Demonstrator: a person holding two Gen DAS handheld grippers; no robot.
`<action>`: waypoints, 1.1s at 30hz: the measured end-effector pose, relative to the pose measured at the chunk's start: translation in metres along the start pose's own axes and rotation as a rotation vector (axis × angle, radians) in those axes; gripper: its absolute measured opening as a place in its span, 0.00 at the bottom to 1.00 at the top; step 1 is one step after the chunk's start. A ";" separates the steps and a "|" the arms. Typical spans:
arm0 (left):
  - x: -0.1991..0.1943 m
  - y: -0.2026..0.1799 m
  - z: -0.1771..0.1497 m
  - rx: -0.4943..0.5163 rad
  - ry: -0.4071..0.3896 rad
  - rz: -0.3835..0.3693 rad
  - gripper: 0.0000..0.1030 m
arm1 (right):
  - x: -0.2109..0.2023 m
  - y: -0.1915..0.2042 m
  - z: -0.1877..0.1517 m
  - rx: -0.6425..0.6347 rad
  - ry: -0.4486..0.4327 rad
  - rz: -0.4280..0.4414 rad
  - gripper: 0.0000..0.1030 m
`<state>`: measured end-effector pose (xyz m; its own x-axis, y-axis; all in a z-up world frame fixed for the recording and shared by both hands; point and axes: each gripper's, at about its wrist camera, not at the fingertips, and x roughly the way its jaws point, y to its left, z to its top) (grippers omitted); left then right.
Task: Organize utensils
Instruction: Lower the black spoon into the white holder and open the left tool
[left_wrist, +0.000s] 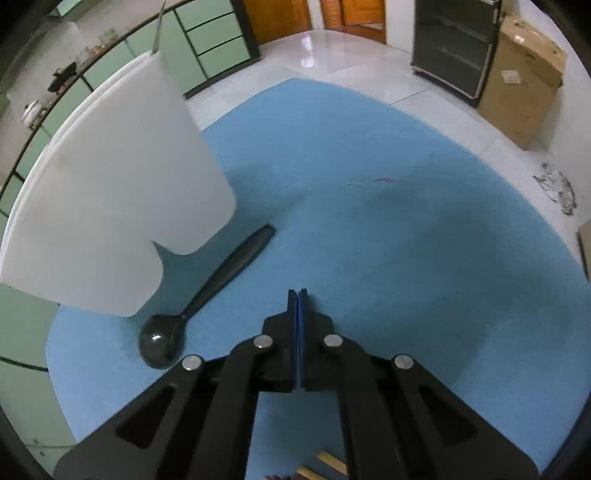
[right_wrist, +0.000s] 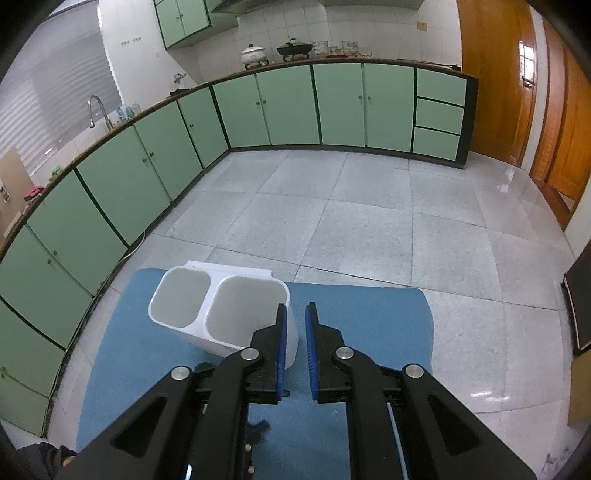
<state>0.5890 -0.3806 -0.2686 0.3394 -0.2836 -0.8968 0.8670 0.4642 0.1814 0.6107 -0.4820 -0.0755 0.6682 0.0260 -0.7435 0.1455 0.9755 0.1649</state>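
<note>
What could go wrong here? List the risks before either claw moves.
1. The left claw is shut with nothing in it; the spoon lies flat on the mat off to its side, so it must open and shift over, or it will probably miss.
2. The spoon lies close beside the holder; reaching in may nudge the holder.
3. The right claw sits near the holder's rim and could tip it.

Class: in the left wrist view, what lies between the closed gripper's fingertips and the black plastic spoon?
Only bare blue mat separates the left gripper from the black plastic spoon, shown in the left wrist view.
</note>
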 end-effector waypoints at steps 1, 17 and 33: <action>-0.007 0.000 0.001 0.001 -0.028 0.023 0.01 | 0.000 -0.001 0.000 0.004 -0.002 0.004 0.10; 0.020 0.020 0.019 0.033 0.032 0.115 0.19 | 0.004 -0.019 -0.013 0.013 -0.013 -0.006 0.10; -0.024 0.032 -0.002 -0.019 -0.009 -0.037 0.00 | -0.005 -0.028 -0.019 0.039 -0.023 -0.002 0.11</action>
<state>0.6083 -0.3574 -0.2424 0.3110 -0.3086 -0.8989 0.8719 0.4690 0.1407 0.5891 -0.5049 -0.0886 0.6846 0.0186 -0.7287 0.1746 0.9664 0.1887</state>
